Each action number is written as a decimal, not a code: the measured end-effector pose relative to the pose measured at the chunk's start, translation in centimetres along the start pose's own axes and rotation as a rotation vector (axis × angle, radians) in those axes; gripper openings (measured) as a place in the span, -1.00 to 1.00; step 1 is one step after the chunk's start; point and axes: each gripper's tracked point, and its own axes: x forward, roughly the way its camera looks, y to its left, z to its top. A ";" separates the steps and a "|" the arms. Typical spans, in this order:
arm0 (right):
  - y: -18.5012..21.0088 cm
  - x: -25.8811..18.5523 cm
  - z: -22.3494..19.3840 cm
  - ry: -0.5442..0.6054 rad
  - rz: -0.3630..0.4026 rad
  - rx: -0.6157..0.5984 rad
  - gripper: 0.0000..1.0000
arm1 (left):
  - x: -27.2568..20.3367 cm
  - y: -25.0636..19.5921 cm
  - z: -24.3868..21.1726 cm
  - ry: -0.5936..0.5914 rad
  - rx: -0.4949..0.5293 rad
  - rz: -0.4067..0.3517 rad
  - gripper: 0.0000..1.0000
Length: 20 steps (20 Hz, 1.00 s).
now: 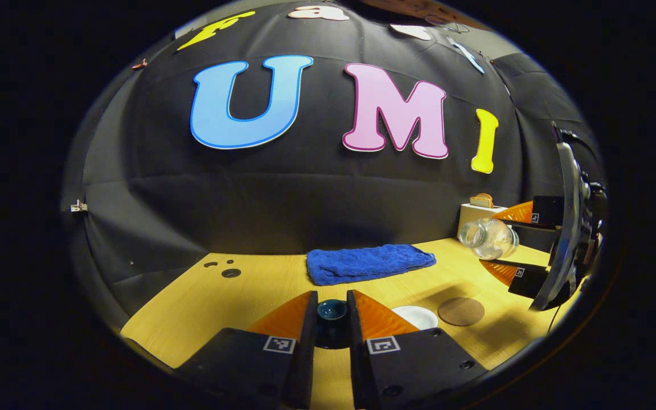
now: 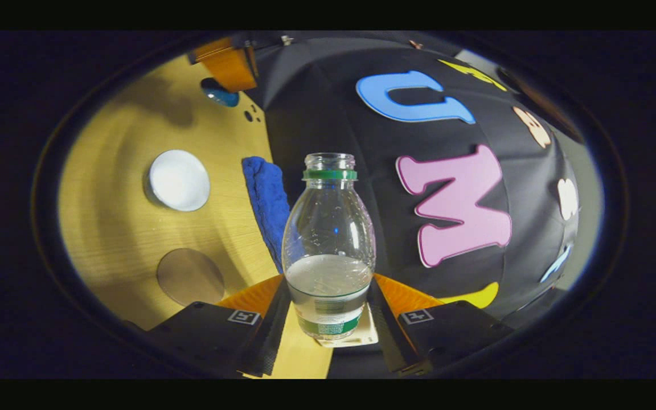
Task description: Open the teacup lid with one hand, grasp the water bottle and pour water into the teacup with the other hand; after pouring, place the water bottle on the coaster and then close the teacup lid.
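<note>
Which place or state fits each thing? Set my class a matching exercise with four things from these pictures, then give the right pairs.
Things:
1. water bottle
2. teacup lid
3. coaster
4. blue towel

Places or states:
A. lying at the back of the table, near the wall
B. between the fingers of the left gripper
C. held in the right gripper, tipped on its side
D. bare on the table, beside the white teacup

Pairs: 1-C, 2-B, 3-D, 4-A.
</note>
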 end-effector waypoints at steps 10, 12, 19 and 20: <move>2.0 1.4 -0.3 -0.014 0.000 -0.318 0.48 | -0.5 1.2 -0.7 0.007 0.002 0.018 -0.46; 2.2 1.4 -0.2 -0.024 -0.005 -0.362 0.48 | -0.5 1.4 -0.7 0.009 -0.001 0.020 -0.39; 2.5 1.8 0.2 -0.051 -0.017 -0.430 0.48 | -0.7 1.7 -0.9 0.015 -0.004 0.021 -0.46; 2.6 1.8 0.2 -0.052 -0.017 -0.433 0.48 | -0.7 1.7 -1.0 0.016 -0.002 0.020 -0.39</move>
